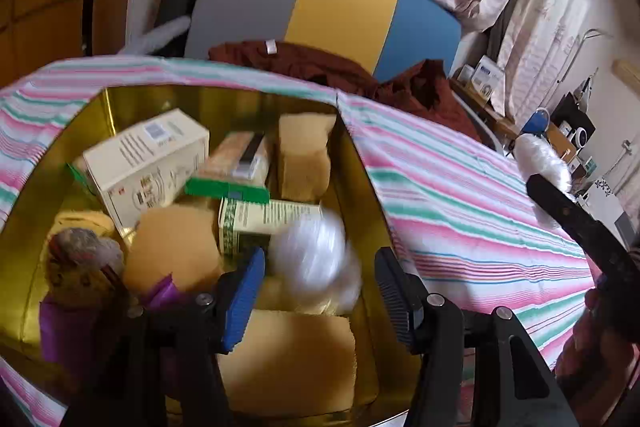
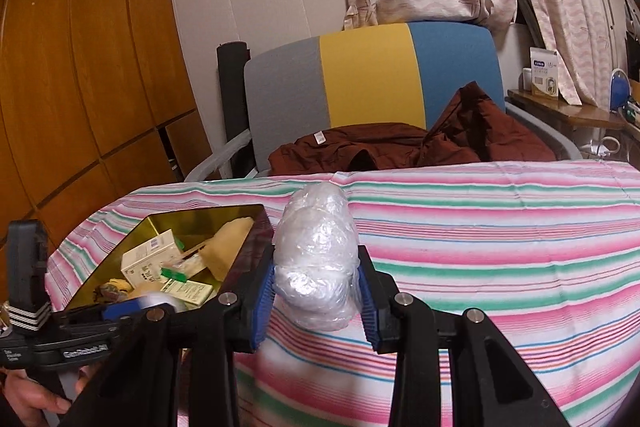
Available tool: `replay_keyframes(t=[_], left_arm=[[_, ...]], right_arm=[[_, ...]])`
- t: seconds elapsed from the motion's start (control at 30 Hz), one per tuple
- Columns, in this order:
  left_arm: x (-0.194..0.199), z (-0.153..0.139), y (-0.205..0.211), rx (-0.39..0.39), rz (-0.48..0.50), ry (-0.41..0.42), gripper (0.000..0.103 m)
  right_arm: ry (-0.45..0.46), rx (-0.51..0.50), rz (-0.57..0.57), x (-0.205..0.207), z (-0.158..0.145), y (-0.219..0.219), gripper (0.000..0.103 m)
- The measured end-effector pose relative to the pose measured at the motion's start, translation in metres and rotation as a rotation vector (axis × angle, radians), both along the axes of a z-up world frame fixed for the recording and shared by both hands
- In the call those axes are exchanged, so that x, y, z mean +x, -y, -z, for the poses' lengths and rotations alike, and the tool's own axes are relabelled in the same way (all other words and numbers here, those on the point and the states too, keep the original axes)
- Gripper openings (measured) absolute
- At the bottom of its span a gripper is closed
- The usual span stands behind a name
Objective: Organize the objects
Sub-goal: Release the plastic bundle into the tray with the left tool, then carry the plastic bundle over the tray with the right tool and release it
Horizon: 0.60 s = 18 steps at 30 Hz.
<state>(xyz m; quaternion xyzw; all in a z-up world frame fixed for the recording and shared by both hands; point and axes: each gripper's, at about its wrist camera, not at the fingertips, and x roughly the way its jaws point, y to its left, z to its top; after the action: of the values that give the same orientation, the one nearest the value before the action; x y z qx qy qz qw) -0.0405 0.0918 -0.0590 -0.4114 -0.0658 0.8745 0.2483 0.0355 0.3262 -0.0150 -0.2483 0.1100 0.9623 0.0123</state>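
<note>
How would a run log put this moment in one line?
left gripper: open over gold tin | right gripper: holding plastic wad

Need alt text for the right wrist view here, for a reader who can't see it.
The right gripper holds a crumpled clear plastic bundle between its blue-padded fingers above a striped tablecloth. At lower left, the left gripper reaches over a gold tin filled with small boxes and sponges.

right gripper (image 2: 316, 291) clamps plastic wad (image 2: 316, 259) | gold box (image 2: 168, 223) left, contents blurry
</note>
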Motion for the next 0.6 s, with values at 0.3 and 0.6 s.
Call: replay_keyframes(t=[0.3,0.6], left_arm=[[0.020,-0.006,0.026,-0.026,-0.043,-0.056,0.078],[0.047,-0.025,0.070,-0.060,-0.125,-0.198,0.098]], right_arm=[[0.034,-0.007,-0.062,-0.001,0.004,0.023,0.036],[0.069,-0.008,-0.189,-0.010,0.002,0.066,0.036]])
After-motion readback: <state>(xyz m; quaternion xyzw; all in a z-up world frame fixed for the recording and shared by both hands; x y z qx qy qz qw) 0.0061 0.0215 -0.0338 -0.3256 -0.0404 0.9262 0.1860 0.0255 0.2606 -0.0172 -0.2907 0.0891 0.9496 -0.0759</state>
